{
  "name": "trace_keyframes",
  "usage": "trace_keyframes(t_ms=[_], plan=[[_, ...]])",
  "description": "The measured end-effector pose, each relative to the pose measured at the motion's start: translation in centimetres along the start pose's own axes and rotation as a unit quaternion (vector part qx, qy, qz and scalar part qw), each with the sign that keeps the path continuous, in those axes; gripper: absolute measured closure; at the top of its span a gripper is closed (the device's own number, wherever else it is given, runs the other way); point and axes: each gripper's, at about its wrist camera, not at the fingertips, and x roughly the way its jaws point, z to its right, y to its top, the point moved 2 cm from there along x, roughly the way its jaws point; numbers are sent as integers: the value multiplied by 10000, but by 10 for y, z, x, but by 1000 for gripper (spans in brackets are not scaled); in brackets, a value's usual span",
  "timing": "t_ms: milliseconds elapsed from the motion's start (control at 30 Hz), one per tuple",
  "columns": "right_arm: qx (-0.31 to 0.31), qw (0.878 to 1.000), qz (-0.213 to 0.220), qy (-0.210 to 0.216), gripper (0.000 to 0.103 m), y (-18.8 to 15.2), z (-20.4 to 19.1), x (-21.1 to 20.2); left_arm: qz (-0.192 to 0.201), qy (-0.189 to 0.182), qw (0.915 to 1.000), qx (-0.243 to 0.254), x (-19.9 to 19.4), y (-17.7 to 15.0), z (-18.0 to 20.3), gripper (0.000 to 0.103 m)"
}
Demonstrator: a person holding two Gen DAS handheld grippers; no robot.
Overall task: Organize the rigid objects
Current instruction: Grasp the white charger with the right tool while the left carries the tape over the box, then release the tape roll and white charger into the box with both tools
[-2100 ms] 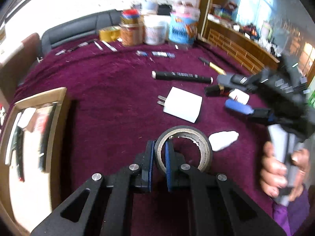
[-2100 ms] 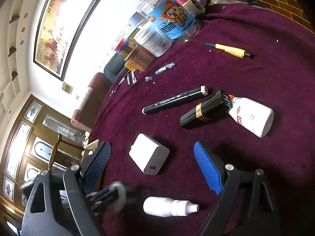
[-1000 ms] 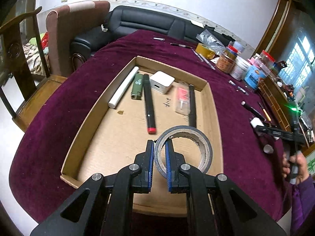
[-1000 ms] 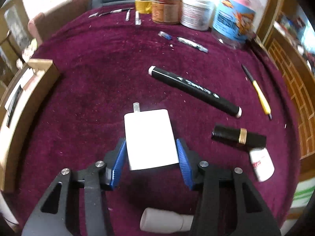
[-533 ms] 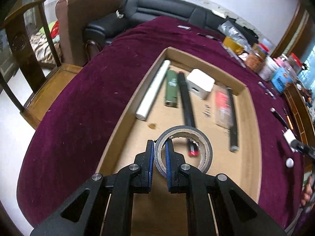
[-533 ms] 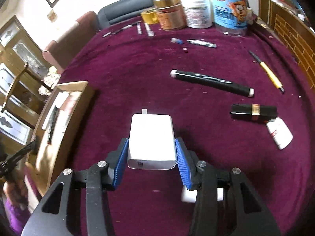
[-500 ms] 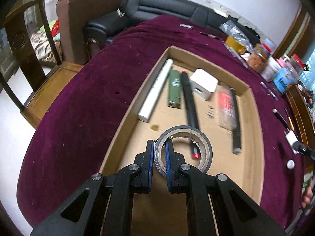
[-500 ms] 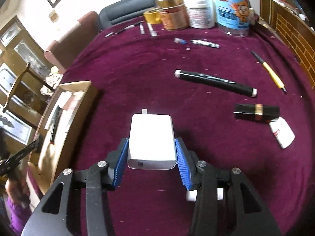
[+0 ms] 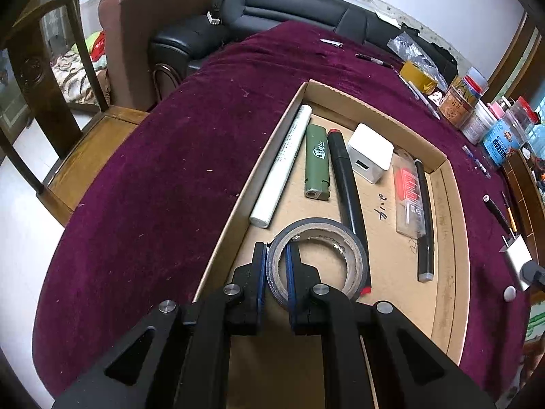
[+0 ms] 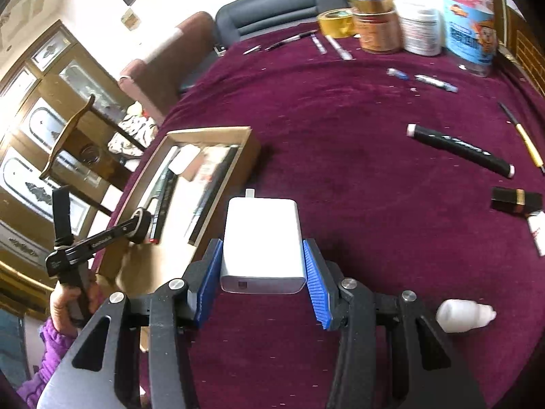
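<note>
Left wrist view: the left tool is clamped on the near wall of a tape roll, holding it over the cardboard tray beside a black marker. Right wrist view shows the right tool squeezed on the flat sides of a white charger, above the counter. Both look light and stiff (the charger's smooth shell may slip, so its broad faces seem the best hold); the roll's rim likely tolerates a firm pinch
</note>
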Motion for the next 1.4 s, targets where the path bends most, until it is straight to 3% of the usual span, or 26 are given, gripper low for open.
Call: trace_keyframes(t_ms=[200,333,367,433,633,733,933,1033,1167,1333,1400], plan=[[-92,9991,-200,354,57,0,-34,20,15,293,9994,182,4,-5,7,94],[-217,9976,-438,497,57,2,-69,49,-52,276,9995,126,8,2,7,94],[-239,9971,-520,502,57,4,-77,58,-70,212,9997,107,8,1,6,91],[-291,9962,-693,434,57,5,-93,79,-92,33,9999,37,3,-1,3,69],[-280,9943,-1022,80,57,5,-120,129,210,-403,9988,-175,-31,-20,-12,55],[-347,9951,-911,-162,57,8,-128,135,407,-626,9967,-331,-47,-30,-21,50],[-911,9872,-641,-1137,58,16,-145,149,689,-741,9933,-550,-69,-37,-35,43],[-955,9866,-567,-1192,57,14,-145,150,824,-615,9930,-573,-77,-38,-40,35],[-886,9910,-131,-997,56,15,-144,124,955,-508,9926,-556,-82,-42,-43,34],[-859,9877,603,-1157,32,3,-131,72,1110,-199,9929,-384,-85,-49,-29,34],[-793,9847,821,-1319,28,-9,-121,56,1174,-27,9928,-232,-88,-53,-16,34]])
